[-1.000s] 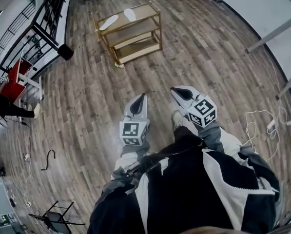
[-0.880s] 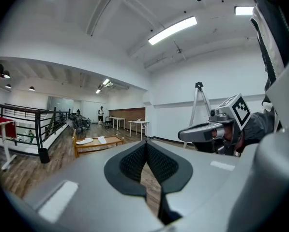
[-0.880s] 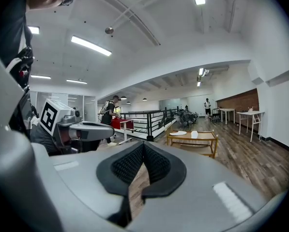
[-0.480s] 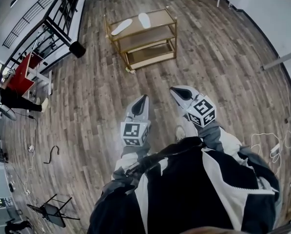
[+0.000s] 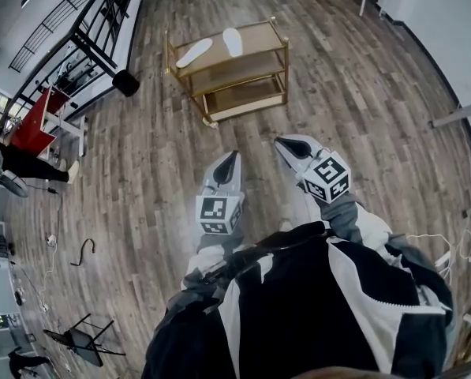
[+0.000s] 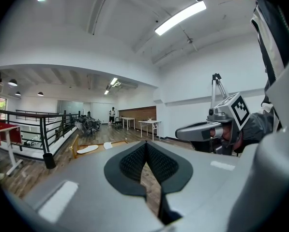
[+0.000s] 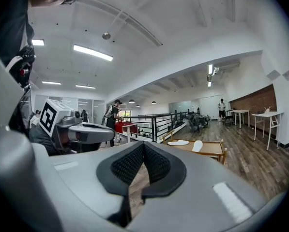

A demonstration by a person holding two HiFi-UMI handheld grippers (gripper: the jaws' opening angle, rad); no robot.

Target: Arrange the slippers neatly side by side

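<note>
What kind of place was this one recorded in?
Probably an open office or workshop loft: grey-brown wood-plank floor, black metal railing along an edge, white tables by the far wall.

Large open-plan office or lab hall: brown wood-plank floor [image 5: 140, 156], black metal railing [image 7: 156, 122], white tables [image 7: 258, 114], long ceiling strip lights [image 7: 91, 52].

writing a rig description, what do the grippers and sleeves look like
The left gripper and right gripper are pale grey tapered shells with black textured fingers, each carrying a white cube with black square markers. The jacket sleeves are black with white panels.
</note>
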